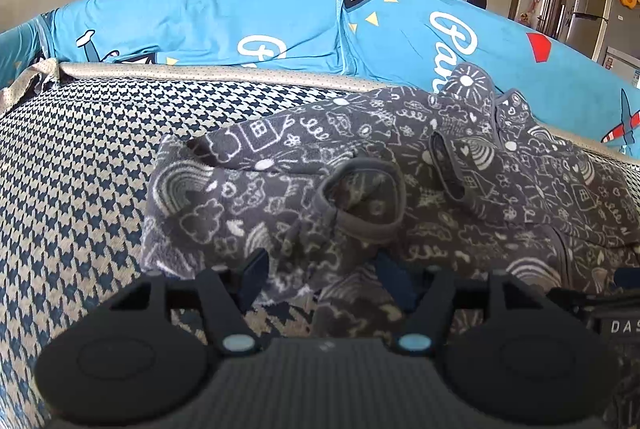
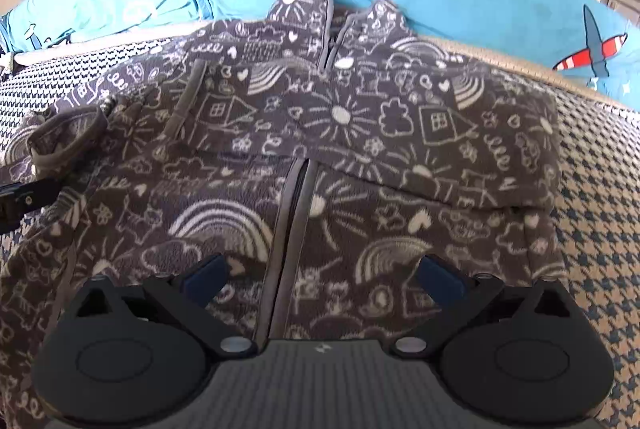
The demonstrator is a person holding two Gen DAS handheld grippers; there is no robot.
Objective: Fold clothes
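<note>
The fleece [image 2: 320,157] is a grey zip-up with white doodles (suns, rainbows, little houses), lying front-up on the houndstooth sofa seat [image 1: 72,165] with its collar pushed against the blue cushions [image 1: 192,17]. One sleeve is already folded across the chest, visible in the right wrist view as a band over the zip. The other sleeve [image 1: 360,197] is bunched up on its side, cuff curled open and facing the left camera.

Left gripper [image 1: 320,277]: jaws spread, fleece edge sitting between the fingers, but the pads aren't pressing on it, so nothing is actually held. Right gripper [image 2: 322,275]: jaws wide apart, hovering just over the lower front of the fleece on either side of the zip, not gripping anything either.

My read is we're mid sleeve-folding: that second sleeve has been dropped roughly in place but it's lumpy, not flat. The next move probably needs the left one to pinch the cuff or sleeve edge and tug it flat across the chest, over the first sleeve. After that both would have to grab the hem and bring it up toward the collar. Fleece is thick and springy, so it may need a firm pinch and a press down or it'll pop back open.
</note>
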